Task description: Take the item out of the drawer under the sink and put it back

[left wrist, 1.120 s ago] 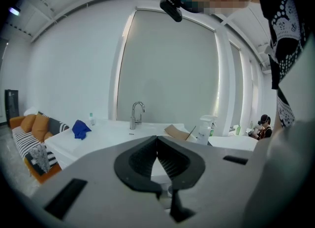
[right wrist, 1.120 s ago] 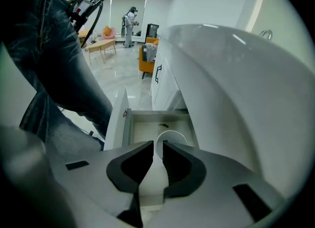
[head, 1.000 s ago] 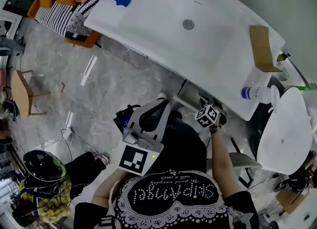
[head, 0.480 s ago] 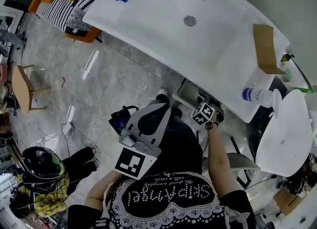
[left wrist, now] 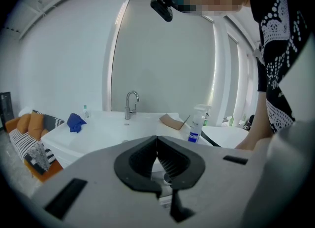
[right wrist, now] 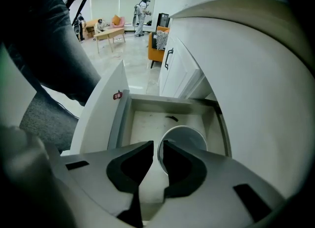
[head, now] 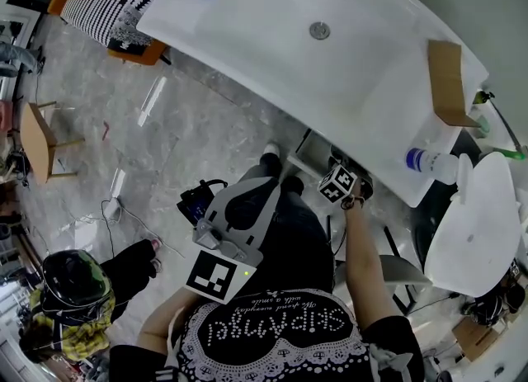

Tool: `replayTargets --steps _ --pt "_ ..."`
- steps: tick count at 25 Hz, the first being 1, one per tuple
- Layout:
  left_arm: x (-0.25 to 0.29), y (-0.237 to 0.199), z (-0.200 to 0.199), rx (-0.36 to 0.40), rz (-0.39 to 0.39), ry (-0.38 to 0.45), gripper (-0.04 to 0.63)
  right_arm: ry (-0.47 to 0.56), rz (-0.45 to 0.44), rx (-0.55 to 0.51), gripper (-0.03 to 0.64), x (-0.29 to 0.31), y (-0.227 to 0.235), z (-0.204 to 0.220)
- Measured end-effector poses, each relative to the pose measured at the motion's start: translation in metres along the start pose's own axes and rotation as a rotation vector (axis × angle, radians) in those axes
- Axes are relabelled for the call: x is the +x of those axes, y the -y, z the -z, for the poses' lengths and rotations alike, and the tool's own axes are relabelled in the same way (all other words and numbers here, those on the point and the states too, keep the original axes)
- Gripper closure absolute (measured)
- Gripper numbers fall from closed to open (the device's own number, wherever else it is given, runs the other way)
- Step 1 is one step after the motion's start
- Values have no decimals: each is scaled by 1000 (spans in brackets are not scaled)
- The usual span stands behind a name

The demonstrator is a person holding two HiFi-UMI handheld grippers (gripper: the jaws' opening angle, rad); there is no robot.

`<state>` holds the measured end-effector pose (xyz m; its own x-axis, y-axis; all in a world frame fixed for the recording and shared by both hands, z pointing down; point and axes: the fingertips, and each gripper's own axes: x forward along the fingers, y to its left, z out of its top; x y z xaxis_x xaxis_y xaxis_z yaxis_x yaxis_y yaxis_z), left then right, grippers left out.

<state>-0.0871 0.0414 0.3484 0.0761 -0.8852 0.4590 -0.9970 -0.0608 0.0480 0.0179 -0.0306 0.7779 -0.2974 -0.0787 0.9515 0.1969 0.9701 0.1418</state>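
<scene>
The right gripper (right wrist: 160, 146) is pointing steeply down into the open drawer (right wrist: 119, 121) under the sink (head: 272, 50). Its 2 jaws are standing only narrowly apart, and the left rim of a round white cup (right wrist: 187, 141) is running up between them, so they appear to be pinching the cup by its wall. In the right gripper view the cup is sitting at lower centre, over the right half of the drawer's pale floor; whether its base is resting on that floor or hanging just above it cannot be told.

The left gripper (left wrist: 157, 139) is idling above the person's lap with its jaws touching at the tips and nothing between them, facing the sink top.

Which half of the task this is cannot be read here. Either way, the thin rim is giving the pads little to bite on, so the cup is likely to swing or slip if the wrist is rolling. Keeping the gripper vertical and travelling straight along the drawer's depth, clear of the sink's underside at the right of the frame, is looking like the safest course.
</scene>
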Motion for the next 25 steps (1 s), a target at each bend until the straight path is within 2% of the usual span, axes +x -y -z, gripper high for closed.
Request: replayTargets --steps 4,11,16,20,25 --pt "-1 -2 3 -25 -17 2 591 -13 -9 -5 565 7 -3 2" --pt "-5 -4 8 -19 -11 -24 591 -49 23 5 567 13 6 7" --pt "-6 -4 9 -6 3 -30 591 -59 15 -6 591 11 7 6" --pt "-5 -3 6 -21 6 -8 591 -38 21 -3 591 2 2 0" --pt "0 5 2 -3 54 15 591 6 47 8 591 -16 -4 -7"
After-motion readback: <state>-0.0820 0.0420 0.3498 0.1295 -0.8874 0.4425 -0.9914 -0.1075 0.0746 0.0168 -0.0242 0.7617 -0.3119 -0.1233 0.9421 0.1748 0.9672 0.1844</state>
